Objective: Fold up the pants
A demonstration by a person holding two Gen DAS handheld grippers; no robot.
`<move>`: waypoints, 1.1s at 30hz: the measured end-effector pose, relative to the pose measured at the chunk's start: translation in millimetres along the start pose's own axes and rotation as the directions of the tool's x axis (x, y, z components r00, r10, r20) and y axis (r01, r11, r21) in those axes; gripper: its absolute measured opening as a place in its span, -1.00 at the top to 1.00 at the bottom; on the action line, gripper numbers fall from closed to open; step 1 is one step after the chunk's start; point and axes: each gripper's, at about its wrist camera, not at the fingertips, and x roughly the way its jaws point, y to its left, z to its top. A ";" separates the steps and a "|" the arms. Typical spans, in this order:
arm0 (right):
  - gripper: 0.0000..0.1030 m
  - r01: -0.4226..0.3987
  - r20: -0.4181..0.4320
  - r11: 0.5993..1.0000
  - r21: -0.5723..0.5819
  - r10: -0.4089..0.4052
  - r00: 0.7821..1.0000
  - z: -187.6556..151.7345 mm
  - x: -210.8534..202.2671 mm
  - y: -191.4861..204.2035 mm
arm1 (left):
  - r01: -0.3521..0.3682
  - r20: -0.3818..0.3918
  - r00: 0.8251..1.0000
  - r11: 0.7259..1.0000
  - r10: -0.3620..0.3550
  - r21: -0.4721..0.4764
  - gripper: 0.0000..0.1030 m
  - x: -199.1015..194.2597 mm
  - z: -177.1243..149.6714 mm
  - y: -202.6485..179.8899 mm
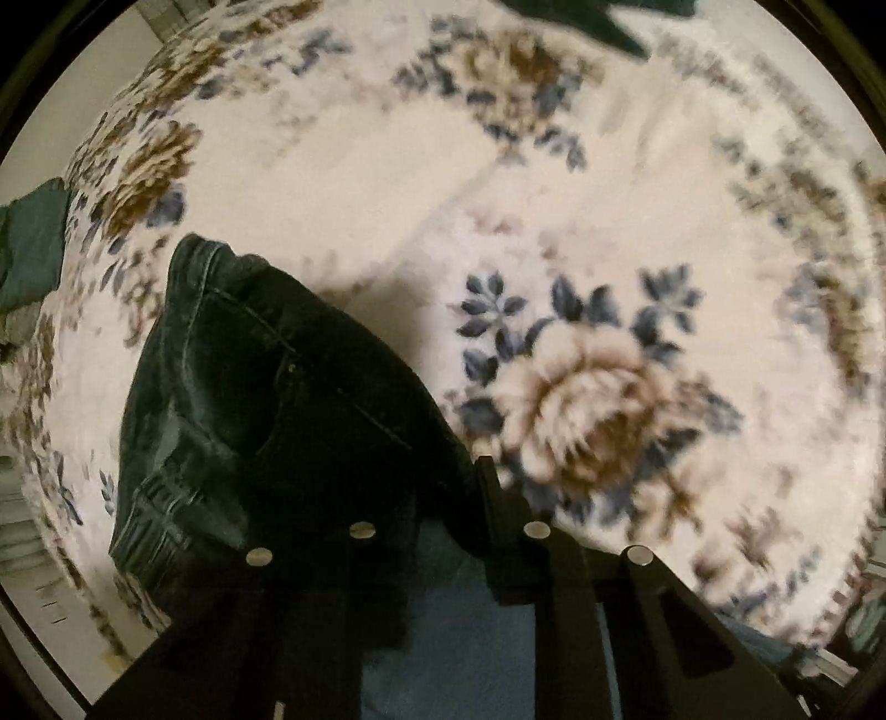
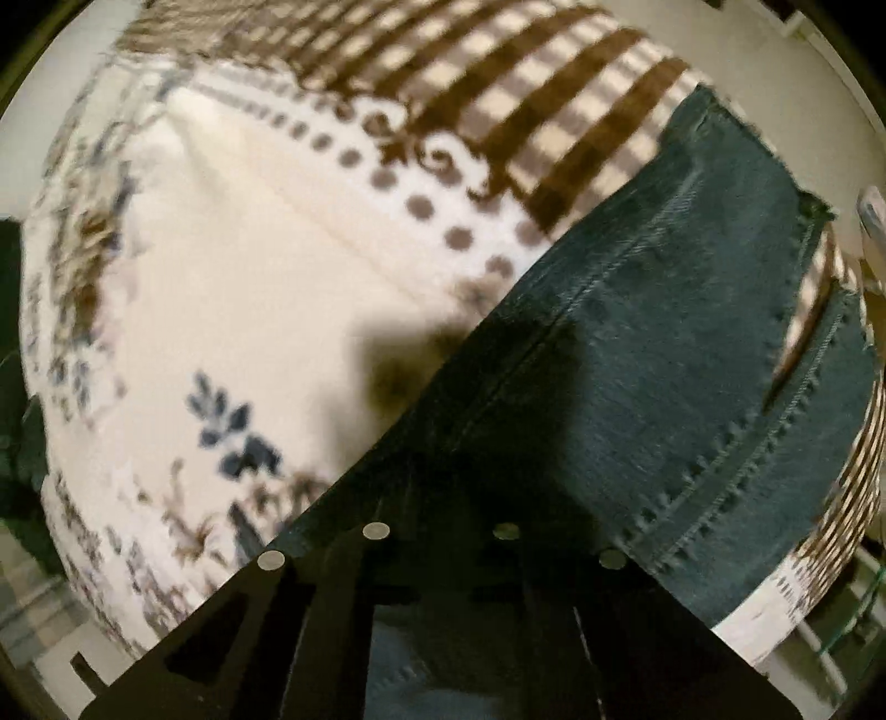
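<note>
Dark denim pants lie on a floral blanket. In the left wrist view the waistband and pocket end (image 1: 249, 399) bunches up and hangs from my left gripper (image 1: 443, 498), whose jaws are shut on the denim. In the right wrist view the leg end with frayed hems (image 2: 664, 354) stretches up to the right from my right gripper (image 2: 443, 520), which is shut on the fabric. The fingertips of both grippers are largely hidden by dark cloth and shadow.
The cream blanket with brown and blue flowers (image 1: 581, 399) covers the bed. A brown checked blanket (image 2: 498, 83) lies beyond it. Dark green cloth (image 1: 27, 243) sits at the left edge and another piece (image 1: 587, 16) at the top.
</note>
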 end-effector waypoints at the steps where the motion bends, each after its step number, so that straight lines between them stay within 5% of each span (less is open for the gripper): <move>1: 0.90 -0.017 0.012 1.000 -0.007 0.017 1.000 -6.0 -8.4 -4.6 | 0.034 0.017 0.999 0.999 -0.034 -0.015 0.70 -14.8 -9.4 10.9; 5: 0.90 -0.071 0.049 0.997 -0.033 0.072 0.996 -47.5 -29.8 -50.2 | 0.121 0.042 0.992 0.991 -0.119 -0.051 0.71 -41.5 -56.3 52.8; 13: 0.92 -0.039 0.049 0.998 -0.049 0.041 0.998 -126.0 -19.9 -142.3 | 0.105 -0.055 0.992 0.985 -0.113 -0.139 0.70 21.6 -147.3 102.1; 16: 0.92 -0.001 0.047 0.999 -0.049 0.004 0.999 -138.4 -0.6 -160.0 | 0.140 -0.099 0.982 0.971 -0.161 -0.194 0.63 49.0 -166.0 121.3; 20: 0.87 -0.009 0.034 0.999 -0.039 0.010 0.999 -146.4 15.5 -170.4 | 0.258 -0.050 0.959 0.934 -0.278 -0.249 0.62 47.3 -176.5 149.5; 22: 0.71 -0.064 0.004 0.998 -0.017 0.064 0.998 -154.2 16.3 -177.9 | 0.286 -0.014 0.954 0.924 -0.299 -0.253 0.31 34.2 -182.2 165.9; 24: 0.09 -0.100 -0.002 0.995 -0.018 0.100 0.995 -164.7 12.1 -181.0 | 0.308 0.021 0.949 0.912 -0.315 -0.271 -0.08 21.7 -185.2 186.0; 25: -0.02 -0.144 0.001 0.989 -0.019 0.144 0.990 -174.7 8.6 -183.8 | 0.314 0.039 0.948 0.908 -0.316 -0.277 -0.29 17.8 -184.2 194.1; 33: -0.11 -0.249 -0.031 0.968 -0.018 0.249 0.968 -237.2 26.5 -149.3 | 0.265 0.120 0.964 0.877 -0.236 -0.400 -0.31 44.1 -133.1 260.2</move>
